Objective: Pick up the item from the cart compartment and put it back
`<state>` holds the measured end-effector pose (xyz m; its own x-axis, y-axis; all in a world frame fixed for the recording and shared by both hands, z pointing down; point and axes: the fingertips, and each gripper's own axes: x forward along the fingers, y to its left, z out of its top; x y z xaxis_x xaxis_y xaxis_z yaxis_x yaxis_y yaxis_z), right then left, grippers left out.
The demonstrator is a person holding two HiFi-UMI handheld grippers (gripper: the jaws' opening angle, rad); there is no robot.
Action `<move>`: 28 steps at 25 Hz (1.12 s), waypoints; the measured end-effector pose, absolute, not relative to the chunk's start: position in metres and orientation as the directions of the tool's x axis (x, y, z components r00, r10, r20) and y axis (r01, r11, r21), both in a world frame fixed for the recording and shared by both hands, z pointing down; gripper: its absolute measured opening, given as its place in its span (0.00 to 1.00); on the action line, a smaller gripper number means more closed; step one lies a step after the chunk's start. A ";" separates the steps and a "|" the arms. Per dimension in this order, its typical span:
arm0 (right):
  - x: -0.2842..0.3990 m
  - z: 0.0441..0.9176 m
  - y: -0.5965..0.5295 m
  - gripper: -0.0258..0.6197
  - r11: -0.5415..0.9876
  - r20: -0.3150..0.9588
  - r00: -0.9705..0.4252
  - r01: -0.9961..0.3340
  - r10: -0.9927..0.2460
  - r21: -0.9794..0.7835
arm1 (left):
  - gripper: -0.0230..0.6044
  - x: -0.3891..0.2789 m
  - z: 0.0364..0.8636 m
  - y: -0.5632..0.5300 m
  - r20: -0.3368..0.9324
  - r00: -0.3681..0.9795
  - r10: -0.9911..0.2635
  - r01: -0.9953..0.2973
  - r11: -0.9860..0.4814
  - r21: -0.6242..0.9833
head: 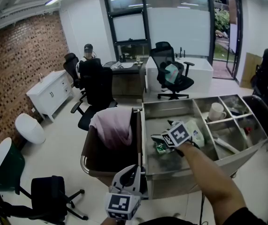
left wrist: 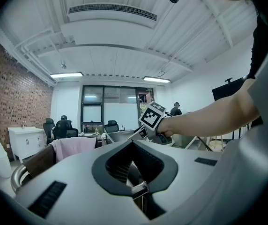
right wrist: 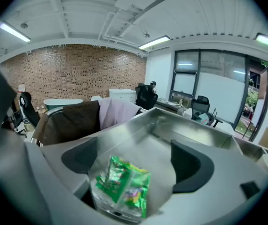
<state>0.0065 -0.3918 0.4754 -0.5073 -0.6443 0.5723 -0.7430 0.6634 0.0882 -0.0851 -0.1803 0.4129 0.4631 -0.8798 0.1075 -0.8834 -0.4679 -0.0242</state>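
Office, brick wall, steel cart; right hand-held gripper spread around green packet (print blurred); left hand-held gripper pressed together.

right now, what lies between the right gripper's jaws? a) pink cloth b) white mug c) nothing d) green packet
d: the right gripper view shows a green packet lying between the wide-apart jaws of the right gripper.

A pink cloth hangs over the rim of a brown bag. A white mug stands upright. Farther off: black office chairs, a white cabinet by the brick wall, and seemingly a seated person.
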 end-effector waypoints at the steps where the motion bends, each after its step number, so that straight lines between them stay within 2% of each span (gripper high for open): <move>1: 0.005 0.477 -0.391 0.84 0.666 0.576 -0.509 -0.741 -0.640 0.086 | 0.04 -0.086 0.415 -0.181 0.105 0.463 -0.880 -0.884 -0.468 -0.026; 9: 0.002 0.484 -0.390 0.84 0.672 0.595 -0.508 -0.737 -0.623 0.074 | 0.04 -0.085 0.412 -0.182 0.105 0.465 -0.879 -0.883 -0.469 -0.017; 16: 0.001 0.490 -0.384 0.75 0.670 0.585 -0.521 -0.740 -0.622 0.053 | 0.04 -0.088 0.417 -0.182 0.103 0.463 -0.880 -0.884 -0.468 -0.021; 19: 0.005 0.483 -0.381 0.59 0.650 0.557 -0.515 -0.757 -0.652 0.061 | 0.04 -0.088 0.417 -0.180 0.107 0.465 -0.879 -0.883 -0.469 -0.020; 20: 0.007 0.479 -0.380 0.49 0.640 0.545 -0.511 -0.766 -0.665 0.063 | 0.04 -0.088 0.416 -0.180 0.108 0.465 -0.879 -0.883 -0.469 -0.018; 23: 0.017 0.468 -0.377 0.08 0.598 0.506 -0.497 -0.800 -0.705 0.046 | 0.04 -0.086 0.417 -0.179 0.109 0.469 -0.876 -0.880 -0.474 -0.023; 24: 0.021 0.465 -0.376 0.04 0.586 0.495 -0.496 -0.810 -0.713 0.033 | 0.04 -0.085 0.418 -0.180 0.110 0.472 -0.875 -0.878 -0.477 -0.027; 28: 0.029 0.453 -0.370 0.04 0.565 0.473 -0.491 -0.825 -0.731 0.017 | 0.04 -0.080 0.416 -0.181 0.099 0.479 -0.872 -0.875 -0.484 -0.027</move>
<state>0.0293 -0.3700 0.4534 -0.4914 -0.7314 0.4728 -0.8247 0.5653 0.0172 -0.0800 -0.1811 0.4155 0.4794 -0.8721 0.0987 -0.8747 -0.4838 -0.0266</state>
